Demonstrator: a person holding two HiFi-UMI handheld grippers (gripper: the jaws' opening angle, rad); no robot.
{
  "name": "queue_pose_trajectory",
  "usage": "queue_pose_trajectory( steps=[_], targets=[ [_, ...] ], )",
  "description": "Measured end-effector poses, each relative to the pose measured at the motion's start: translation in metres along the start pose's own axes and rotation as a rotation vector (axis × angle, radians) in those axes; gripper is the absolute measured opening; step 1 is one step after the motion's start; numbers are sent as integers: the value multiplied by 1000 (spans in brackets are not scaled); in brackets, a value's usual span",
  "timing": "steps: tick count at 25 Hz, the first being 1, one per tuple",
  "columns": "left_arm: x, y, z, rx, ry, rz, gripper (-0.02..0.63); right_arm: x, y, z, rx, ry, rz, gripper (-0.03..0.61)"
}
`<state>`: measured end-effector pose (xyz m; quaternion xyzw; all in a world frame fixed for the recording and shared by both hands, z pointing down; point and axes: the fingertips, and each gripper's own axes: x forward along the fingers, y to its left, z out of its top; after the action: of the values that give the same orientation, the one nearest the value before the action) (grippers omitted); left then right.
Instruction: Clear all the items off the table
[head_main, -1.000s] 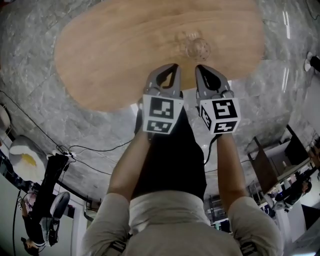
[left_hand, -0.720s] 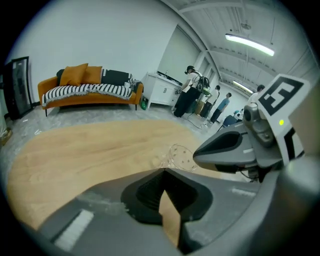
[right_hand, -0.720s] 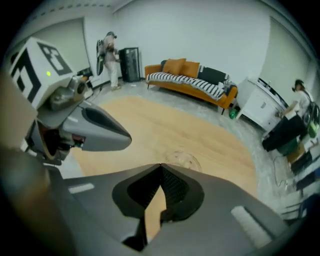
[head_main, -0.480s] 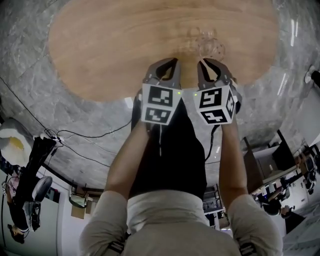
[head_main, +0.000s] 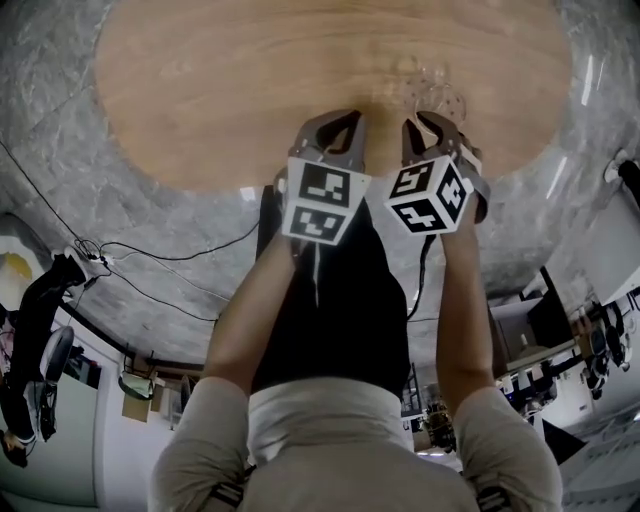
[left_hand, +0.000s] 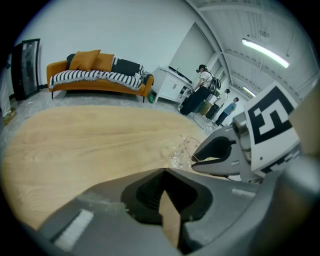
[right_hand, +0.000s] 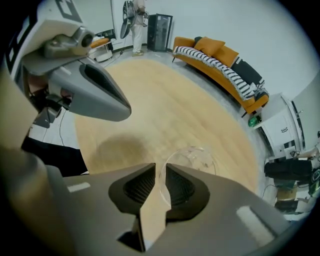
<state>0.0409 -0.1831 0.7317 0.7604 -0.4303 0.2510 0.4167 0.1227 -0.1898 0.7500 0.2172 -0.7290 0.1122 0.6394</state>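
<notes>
While the person looks down, both grippers are held side by side over the near edge of a big, round wooden desk (head_main: 250, 80). The left gripper (head_main: 335, 125) sits in the middle of the head view. Its two jaws are pressed together with nothing between them, and it hangs over bare wood.

Just to its right is the right gripper (head_main: 430, 125). Its jaws are squeezed onto the thin wall of a clear glass cup (head_main: 440, 95). In the right gripper view, the near side of the cup's rim runs right into the small gap between the jaws, and the rest of the cup pokes out past the tips. I cannot tell if the cup is touching the desk or is lifted off it. The cup looks empty and is hard to see against the wood. It is in the upper right part of the head view, near the front edge of the desk.

An orange sofa (left_hand: 95, 75) with a stripy blanket stands past the far side of the desk. Some people (left_hand: 205, 82) stand in the upper right of the left gripper view. Gray stone floor (head_main: 60, 120) goes all around the desk, with thin wires (head_main: 170, 265) lying on it at the left.
</notes>
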Motion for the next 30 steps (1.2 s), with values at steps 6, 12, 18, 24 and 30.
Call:
queue_pose_trajectory(
  steps=[6, 12, 18, 24, 30],
  targets=[
    [1, 9, -3, -29, -4, 14, 20, 14, -1, -1, -22, 51, 14, 71],
    [2, 10, -6, -50, 1, 23, 20, 24, 1, -5, -27, 91, 50, 71],
    [3, 17, -12, -77, 0, 39, 20, 33, 4, -4, -80, 118, 44, 69],
    [4, 13, -18, -73, 15, 39, 20, 33, 4, -7, -93, 130, 46, 67],
    [-2, 21, -16, -53, 13, 54, 21, 30, 8, -4, -52, 106, 88, 58]
  ],
)
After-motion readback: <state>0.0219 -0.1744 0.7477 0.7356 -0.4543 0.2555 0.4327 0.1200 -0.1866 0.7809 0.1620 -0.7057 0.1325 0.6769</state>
